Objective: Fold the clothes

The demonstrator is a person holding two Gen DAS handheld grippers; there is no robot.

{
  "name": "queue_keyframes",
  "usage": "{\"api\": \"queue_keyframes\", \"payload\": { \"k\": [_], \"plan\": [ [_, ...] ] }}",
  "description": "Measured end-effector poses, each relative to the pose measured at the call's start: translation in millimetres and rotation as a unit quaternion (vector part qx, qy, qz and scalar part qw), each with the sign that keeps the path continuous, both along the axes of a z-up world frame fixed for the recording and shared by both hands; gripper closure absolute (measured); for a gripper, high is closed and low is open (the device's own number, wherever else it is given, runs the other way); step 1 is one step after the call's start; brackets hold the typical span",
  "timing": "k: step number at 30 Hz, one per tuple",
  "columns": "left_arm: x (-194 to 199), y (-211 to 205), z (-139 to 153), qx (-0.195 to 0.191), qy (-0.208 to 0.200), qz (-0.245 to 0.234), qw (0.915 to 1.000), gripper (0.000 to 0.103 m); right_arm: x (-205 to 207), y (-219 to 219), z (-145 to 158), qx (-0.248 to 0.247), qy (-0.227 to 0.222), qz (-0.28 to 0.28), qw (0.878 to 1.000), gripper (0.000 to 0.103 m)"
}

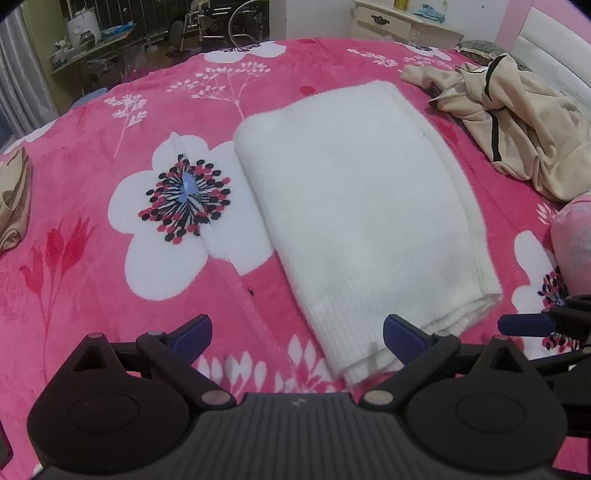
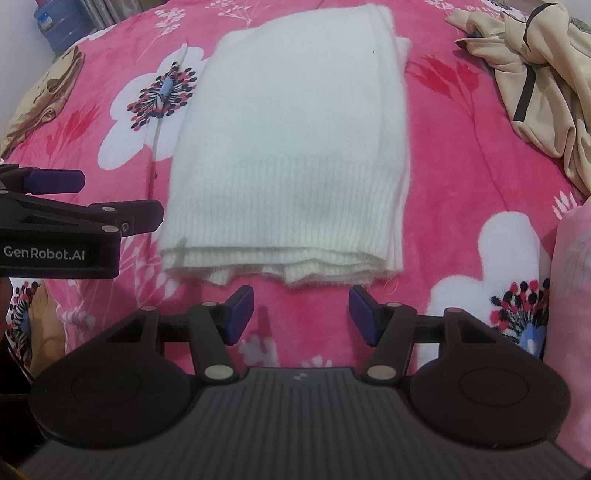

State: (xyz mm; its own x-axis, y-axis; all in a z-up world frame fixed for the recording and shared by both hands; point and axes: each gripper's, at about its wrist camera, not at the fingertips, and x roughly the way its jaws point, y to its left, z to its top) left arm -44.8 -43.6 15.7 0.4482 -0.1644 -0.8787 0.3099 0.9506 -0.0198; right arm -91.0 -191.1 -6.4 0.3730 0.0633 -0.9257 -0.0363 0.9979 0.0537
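A white knitted garment (image 1: pixel 354 206) lies folded into a long flat rectangle on the pink flowered blanket (image 1: pixel 92 288); in the right wrist view the garment (image 2: pixel 295 147) shows its layered ribbed hem nearest me. My left gripper (image 1: pixel 297 334) is open, just short of the hem's near left corner, with nothing between its blue pads. My right gripper (image 2: pixel 301 314) is open too, a little in front of the hem's middle. The left gripper (image 2: pixel 74 206) also shows at the left edge of the right wrist view, and the right gripper's blue finger (image 1: pixel 524 325) at the right of the left wrist view.
A crumpled beige jacket with black trim (image 1: pixel 517 122) lies at the far right of the bed. A tan garment (image 1: pixel 13 199) sits at the left edge. A pink pillow (image 2: pixel 572 295) is at the right. A cream dresser (image 1: pixel 399 22) stands beyond the bed.
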Motion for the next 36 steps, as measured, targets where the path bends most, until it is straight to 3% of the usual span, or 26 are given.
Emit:
{"api": "queue_keyframes", "payload": {
  "k": [36],
  "plan": [
    [-1, 1, -2, -0.001, 0.011, -0.003, 0.9999, 0.003, -4, 13, 2, -0.003, -0.004, -0.006, 1.000, 0.045]
  ]
}}
